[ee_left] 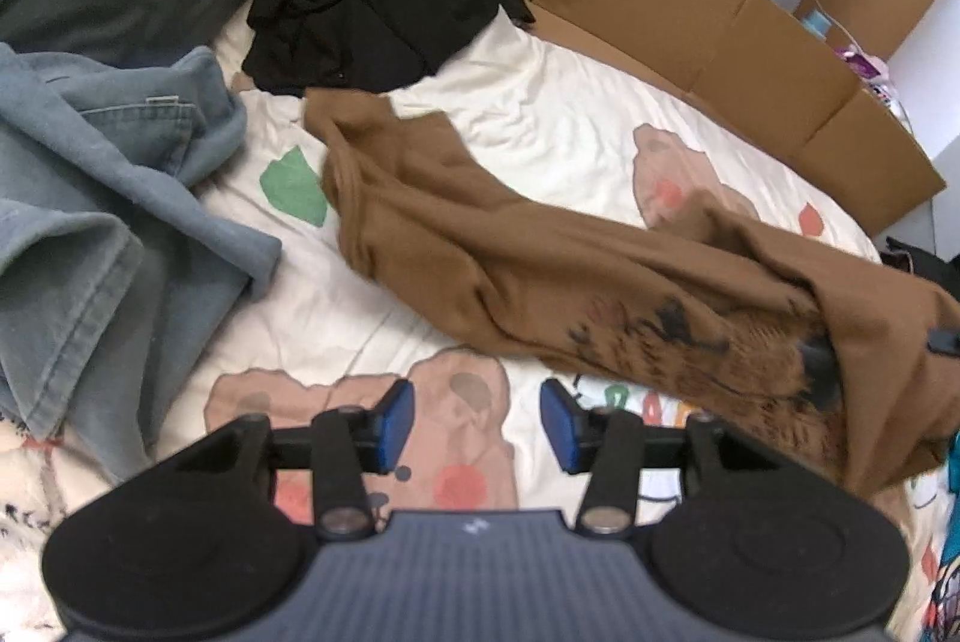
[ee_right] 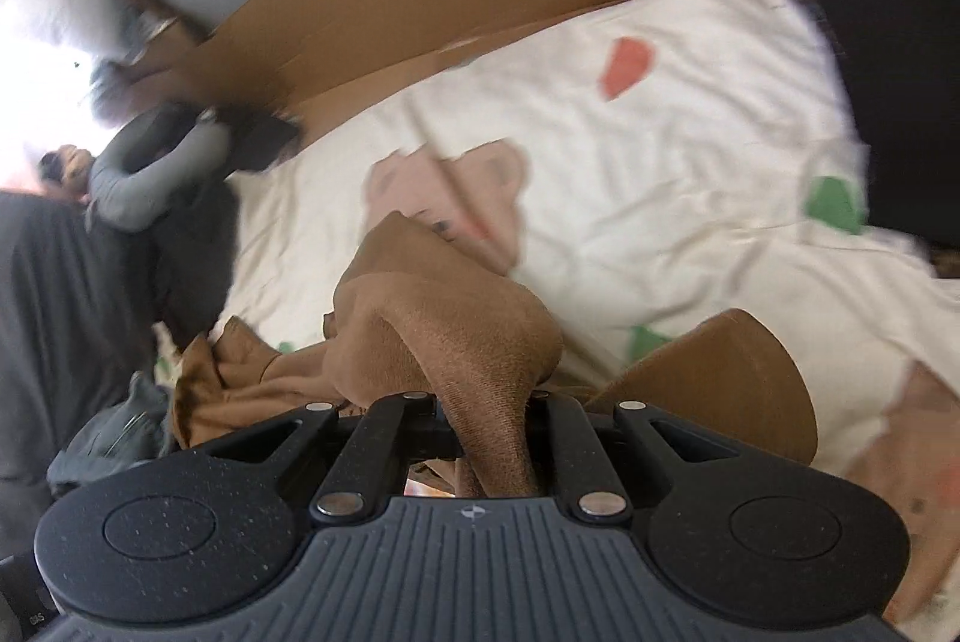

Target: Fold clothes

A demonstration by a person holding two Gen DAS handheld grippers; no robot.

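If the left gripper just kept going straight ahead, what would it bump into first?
Probably the cartoon-print bedsheet: the open left gripper hangs above a bear drawing, empty. Farther on lies the brown shirt, but depth is hard to judge here.

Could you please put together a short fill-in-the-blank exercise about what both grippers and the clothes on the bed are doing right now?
1. The right gripper is shut on the ____ garment.
2. The left gripper has its jaws ____, holding nothing.
3. The black clothing lies at the far side of the bed; the blue denim garment lies to the ____ in the left wrist view.
4. Along the bed's far edge runs flattened ____.

Missing words: brown; open; left; cardboard
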